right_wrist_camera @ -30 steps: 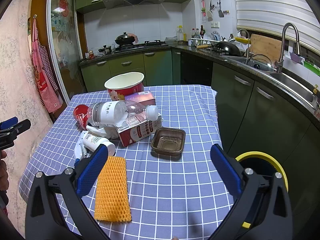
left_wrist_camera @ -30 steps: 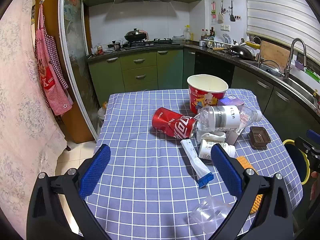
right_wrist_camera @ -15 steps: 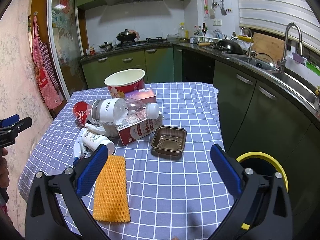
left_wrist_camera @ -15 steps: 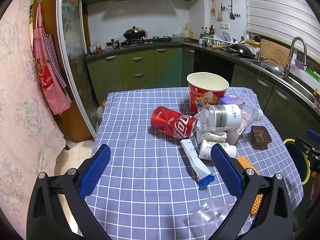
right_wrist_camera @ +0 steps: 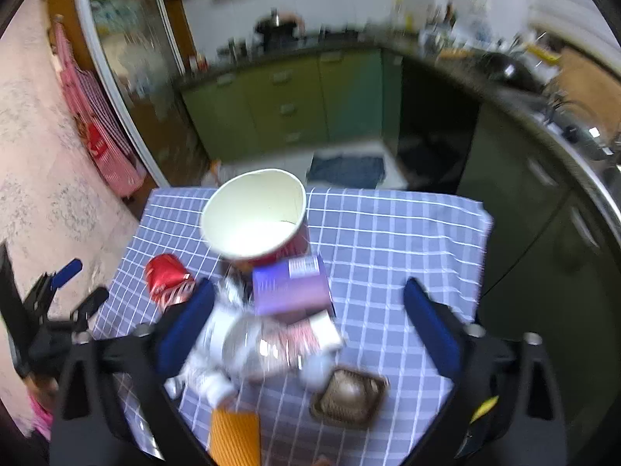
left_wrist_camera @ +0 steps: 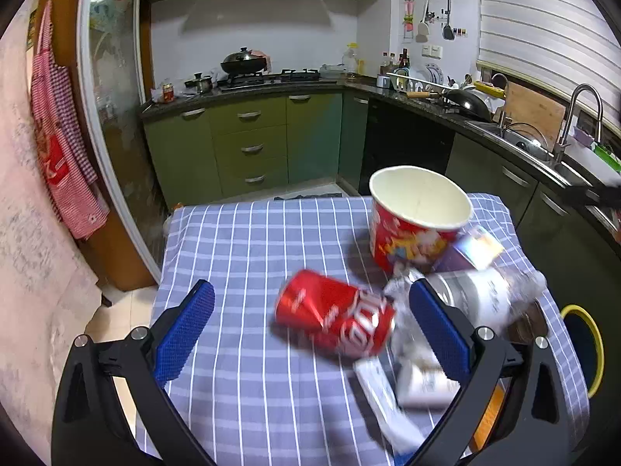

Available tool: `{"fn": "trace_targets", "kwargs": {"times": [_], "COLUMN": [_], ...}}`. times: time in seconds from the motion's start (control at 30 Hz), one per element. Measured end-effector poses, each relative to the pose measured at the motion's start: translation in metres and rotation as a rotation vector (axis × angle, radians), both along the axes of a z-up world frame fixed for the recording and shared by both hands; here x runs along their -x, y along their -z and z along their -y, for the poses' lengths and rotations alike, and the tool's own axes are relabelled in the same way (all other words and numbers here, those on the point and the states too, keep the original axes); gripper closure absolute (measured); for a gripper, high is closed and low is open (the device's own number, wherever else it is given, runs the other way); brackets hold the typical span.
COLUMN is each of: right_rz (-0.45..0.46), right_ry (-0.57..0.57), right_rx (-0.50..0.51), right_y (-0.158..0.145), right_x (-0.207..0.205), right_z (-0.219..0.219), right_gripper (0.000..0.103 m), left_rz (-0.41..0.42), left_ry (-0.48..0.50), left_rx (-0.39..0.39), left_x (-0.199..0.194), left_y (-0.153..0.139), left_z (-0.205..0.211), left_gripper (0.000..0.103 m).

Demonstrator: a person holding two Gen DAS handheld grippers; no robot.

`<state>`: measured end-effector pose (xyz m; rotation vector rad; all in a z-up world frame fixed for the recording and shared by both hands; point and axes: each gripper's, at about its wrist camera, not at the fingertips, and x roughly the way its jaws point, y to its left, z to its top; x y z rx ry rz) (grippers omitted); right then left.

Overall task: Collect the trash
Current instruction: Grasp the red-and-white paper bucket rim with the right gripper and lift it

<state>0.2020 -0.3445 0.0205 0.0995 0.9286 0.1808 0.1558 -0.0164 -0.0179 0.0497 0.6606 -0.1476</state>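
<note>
In a green-cabinet kitchen, my left gripper (left_wrist_camera: pixel 310 330) and right gripper (right_wrist_camera: pixel 306 326) hang spread-jawed over the blue checked tablecloth (left_wrist_camera: pixel 248 233) bearing one red can (left_wrist_camera: pixel 333 312), one paper bucket (left_wrist_camera: pixel 417 217) and one plastic bottle (left_wrist_camera: pixel 481 299).

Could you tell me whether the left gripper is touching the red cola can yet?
Apart. The left wrist view shows the left gripper open, with checked cloth visible between its left finger and the red cola can.

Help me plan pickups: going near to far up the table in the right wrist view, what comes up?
Orange foam sleeve → brown plastic tray → clear plastic bottle → purple carton → red paper bucket.
</note>
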Motion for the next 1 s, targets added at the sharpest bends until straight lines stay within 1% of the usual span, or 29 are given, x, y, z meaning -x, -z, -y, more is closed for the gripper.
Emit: {"fn": "trace_targets", "kwargs": {"times": [0.03,0.07,0.13,0.17,0.2,0.3,0.37,0.43,0.47,0.5,0.57,0.63,0.7,0.77,0.8,0.87,0.9,0.93,1.0], "right_rz": [-0.060,-0.106,-0.183,-0.223,-0.258,-0.343,-0.386,-0.423,-0.435,-0.448,-0.462,-0.450,-0.416,-0.358,-0.326,-0.279,-0.256,-0.243,-0.223], "right_ry": [-0.009,-0.019,-0.032,-0.032,-0.036,-0.045,-0.051,-0.043,-0.040,-0.031,-0.023,-0.008,0.007,0.024,0.038,0.071,0.090,0.106,0.173], "right_rx": [-0.014,-0.021,-0.004,0.012,0.022,0.037,0.045,0.066,0.089,0.086,0.060,0.032,-0.016,-0.070,-0.080,-0.084,-0.087,-0.088,-0.068], "right_y": [0.005,0.011,0.024,0.033,0.042,0.068,0.079,0.093,0.097,0.102,0.106,0.101,0.085,0.053,0.035,0.005,-0.010,-0.019,-0.035], "right_x": [-0.025,-0.045,-0.082,-0.100,-0.115,-0.145,-0.155,-0.166,-0.169,-0.173,-0.179,-0.184,-0.183,-0.174,-0.164,-0.137,-0.116,-0.099,-0.042], "right_z": [-0.003,-0.006,-0.015,-0.020,-0.025,-0.041,-0.048,-0.054,-0.056,-0.056,-0.053,-0.048,-0.036,-0.017,-0.004,0.027,0.046,0.063,0.109], "right_gripper": [0.030,0.033,0.046,0.047,0.051,0.069,0.074,0.089,0.094,0.100,0.100,0.100,0.100,0.100,0.100,0.100,0.100,0.100,0.100], "left_rz": [0.002,0.004,-0.003,-0.008,-0.018,-0.039,-0.058,-0.067,-0.068,-0.065,-0.054,-0.045,-0.041,-0.041,-0.042,-0.041,-0.038,-0.032,-0.024], "left_ry": [0.001,0.001,0.002,0.007,0.016,0.029,0.044,0.056,0.060,0.063,0.067,0.075,0.089,0.101,0.111,0.133,0.143,0.161,0.185], "left_rx": [-0.001,-0.001,0.012,0.021,0.036,0.042,0.036,0.045,0.049,0.049,0.047,0.047,0.048,0.049,0.048,0.044,0.043,0.038,0.028], "left_x": [-0.009,-0.016,-0.029,-0.034,-0.039,-0.046,-0.049,-0.048,-0.048,-0.047,-0.043,-0.039,-0.037,-0.035,-0.034,-0.029,-0.026,-0.023,-0.018], "left_y": [0.001,0.003,0.009,0.011,0.016,0.027,0.033,0.036,0.036,0.036,0.034,0.032,0.031,0.030,0.029,0.027,0.026,0.025,0.023], "left_z": [0.002,0.004,0.005,0.005,0.006,0.009,0.011,0.012,0.012,0.012,0.012,0.013,0.016,0.018,0.019,0.022,0.024,0.027,0.031], "left_gripper": [0.004,0.004,0.004,0.004,0.004,0.004,0.004,0.004,0.004,0.004,0.004,0.004,0.004,0.004,0.004,0.004,0.004,0.004,0.004]}}
